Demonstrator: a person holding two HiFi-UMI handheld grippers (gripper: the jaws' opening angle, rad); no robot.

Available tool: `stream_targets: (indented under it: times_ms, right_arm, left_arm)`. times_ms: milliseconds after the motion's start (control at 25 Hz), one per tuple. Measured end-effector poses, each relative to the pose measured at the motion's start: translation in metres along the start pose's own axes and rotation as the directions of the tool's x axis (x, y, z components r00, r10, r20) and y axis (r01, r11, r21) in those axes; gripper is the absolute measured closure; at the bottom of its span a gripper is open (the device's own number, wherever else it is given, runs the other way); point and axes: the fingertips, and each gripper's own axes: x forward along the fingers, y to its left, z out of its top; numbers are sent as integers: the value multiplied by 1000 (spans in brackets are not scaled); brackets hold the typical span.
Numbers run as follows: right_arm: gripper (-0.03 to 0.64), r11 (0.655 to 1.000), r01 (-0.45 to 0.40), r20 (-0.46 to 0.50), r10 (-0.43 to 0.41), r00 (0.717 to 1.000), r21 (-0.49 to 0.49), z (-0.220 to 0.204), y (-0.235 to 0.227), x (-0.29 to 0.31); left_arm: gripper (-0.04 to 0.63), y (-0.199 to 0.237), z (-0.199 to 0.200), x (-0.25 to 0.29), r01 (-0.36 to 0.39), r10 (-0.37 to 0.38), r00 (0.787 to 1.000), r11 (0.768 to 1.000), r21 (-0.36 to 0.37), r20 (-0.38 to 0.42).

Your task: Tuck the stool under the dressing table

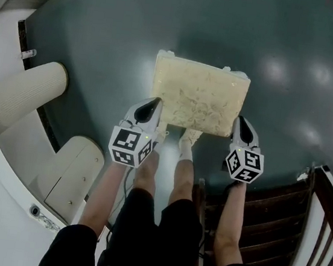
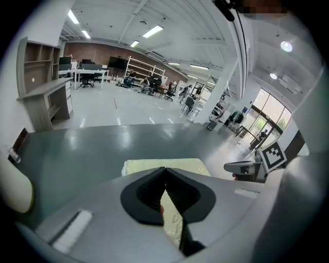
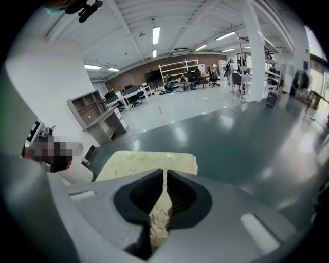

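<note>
While closed, two tongs (image 1: pixel 156 102) (image 1: pixel 242 120), one stool (image 1: pixel 198 97)

— What's underfoot?
— A glossy grey-green floor (image 1: pixel 296 73), with dark wooden slats (image 1: pixel 265 215) at the lower right.
— And farther off?
— A grey shelf unit (image 2: pixel 43 87) and a white column (image 2: pixel 218 97).
</note>
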Motion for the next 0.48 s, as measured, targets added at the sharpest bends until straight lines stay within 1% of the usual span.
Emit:
stream_targets:
  times_ms: [40,120,200,240,280,320,400,480]
  right_arm:
    - [594,1000,-1,-7,1,1000,11,-4,-3,6]
    - [572,999,0,-19,1,1000,40,-13,-11,16]
    - [541,998,5,-28,-3,1000,69,-20,-20,24]
    - [509,997,4,-32,-1,1000,81,-22,-23,28]
    - [472,996,-1,-35,4,999,94,-25,-26,31]
    - [449,994,-7,-38,11,999,107,-27,-28,35]
    - [371,991,-14,-35,19,999,130,-31,-34,41]
    - [317,987,-18,-21,22,1000,158,-34,-41,48]
  left_arm:
    - [587,4,-2,5,-2,2,1000,1000,-7,-2]
    - [554,9,-8,15,-1,1,1000,1000,-26,-10]
    - [490,15,-15,24,-5,4,1000,999,-44,-25]
    - [437,18,-19,29,-10,8,999,999,-53,-34]
    - [399,21,-23,33,-16,13,999,998,-62,-42]
    - [377,24,-28,37,-20,17,999,997,-69,-48]
    - [311,30,-34,44,-17,13,999,996,-87,-51]
    - [247,37,-37,51,-2,-2,999,993,-117,-36]
